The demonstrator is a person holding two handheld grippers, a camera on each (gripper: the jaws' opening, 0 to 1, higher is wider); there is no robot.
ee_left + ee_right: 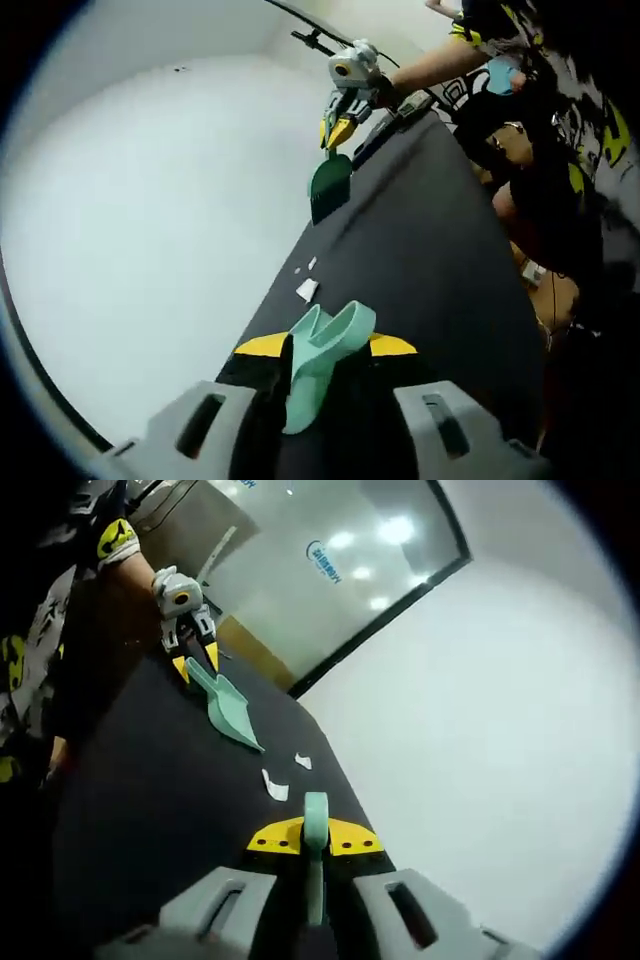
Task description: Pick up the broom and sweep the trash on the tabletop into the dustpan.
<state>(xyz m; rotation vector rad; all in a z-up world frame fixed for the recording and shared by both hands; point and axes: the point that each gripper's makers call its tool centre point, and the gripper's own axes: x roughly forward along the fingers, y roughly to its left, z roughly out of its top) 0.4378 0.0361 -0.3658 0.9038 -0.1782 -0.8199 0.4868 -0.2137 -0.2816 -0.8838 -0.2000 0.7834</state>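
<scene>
Left gripper view, left to right. A pale floor (150,220) occupied the left half of the field. Along the near edge of the black tabletop (430,240) lay the trash: a larger white paper scrap (307,290) and, just beyond it, a smaller scrap (312,263). At the bottom, the left gripper (327,345) showed its yellow-tipped jaws closed on the handle of the mint-green dustpan (335,335), whose pan pointed toward the scraps. Farther along the table edge, the right gripper (338,130) pinched the broom (330,185) between narrow jaws; the dark green head hung down to the tabletop. At the right stood the person (560,120), one arm reaching to that gripper.

Right gripper view, left to right. The person's sleeve appeared at the upper left, with the left gripper below it holding the dustpan, whose mouth rested on the tabletop and faced the two scraps. These lay between the dustpan and the near jaws, apart from both. The near jaws clamped the broom's mint handle, seen edge-on at the bottom centre. A glass panel (320,560) stood beyond the table.
</scene>
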